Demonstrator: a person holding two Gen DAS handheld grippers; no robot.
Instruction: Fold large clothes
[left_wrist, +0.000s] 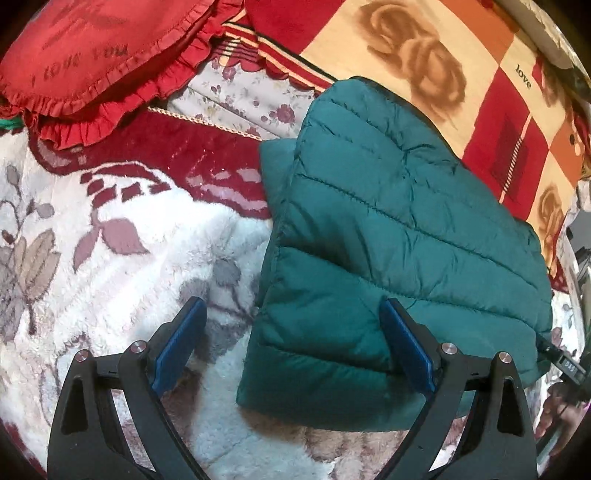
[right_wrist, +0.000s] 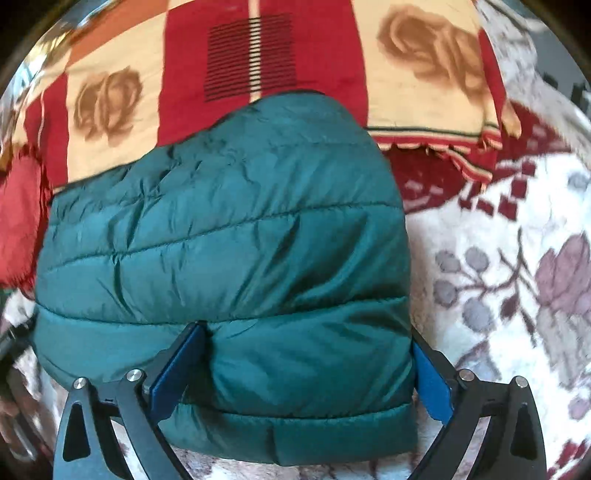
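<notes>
Left wrist: pillow (left_wrist: 88, 62) reads "I love you".

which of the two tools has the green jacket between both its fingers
The right tool: its open fingers straddle a puffy fold of the green jacket. The left tool has only one finger on the jacket, the other over the white floral blanket.

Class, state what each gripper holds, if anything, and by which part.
Neither holds anything. Both the left gripper and the right gripper are open, straddling the folded green jacket at its near edge.
</notes>
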